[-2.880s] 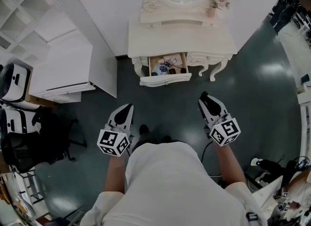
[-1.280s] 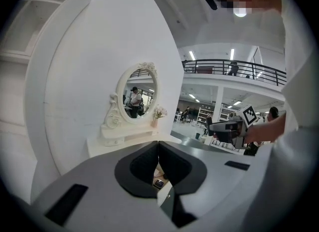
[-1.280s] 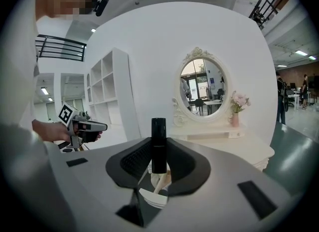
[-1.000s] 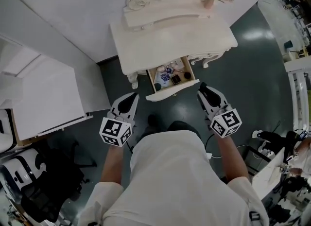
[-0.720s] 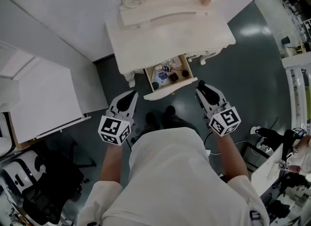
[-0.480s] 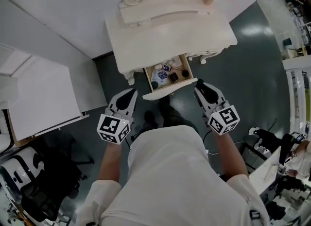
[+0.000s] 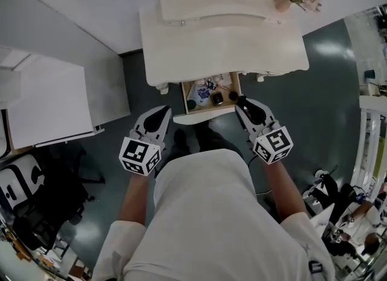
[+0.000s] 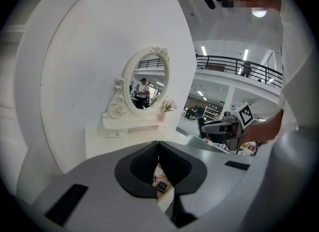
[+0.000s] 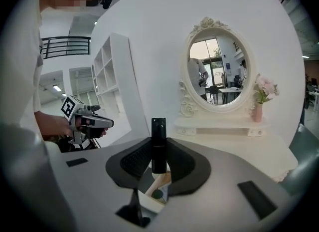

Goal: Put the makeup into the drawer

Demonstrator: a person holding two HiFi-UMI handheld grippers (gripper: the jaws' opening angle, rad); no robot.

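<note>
Right tool (image 7: 242,101) is pinching a black makeup tube (image 9: 158,141). The tube stands straight up between the two jaws, with its long side running from 6 to 12 o'clock in the right gripper view. In the head view, the open drawer (image 7: 207,113) lies between 9 and 10 o'clock from the tip of this tool. It is very near, with the tip just beside the drawer's front right corner. So I think the coming move is a short one: carry the tube that way until it is over the inside of the drawer, then let it go. The left tool (image 7: 162,114) has its jaws pressed together with nothing between them. It sits at about 8 o'clock from the drawer, a bit farther off than the other one. That makes the right hand the nearer one, and it has the tube too. The head view shows the whole drawer pulled out from under the white surface (image 7: 224,38). A small dark square box (image 7: 217,98) and other little things lie inside, but the tube is hard to find there. The right gripper view shows the tube and the pinch well, yet only a small bit of the drawer peeks out under the jaws. The left gripper view shows its own closed-up jaws and the right tool off at 3 o'clock.
</note>
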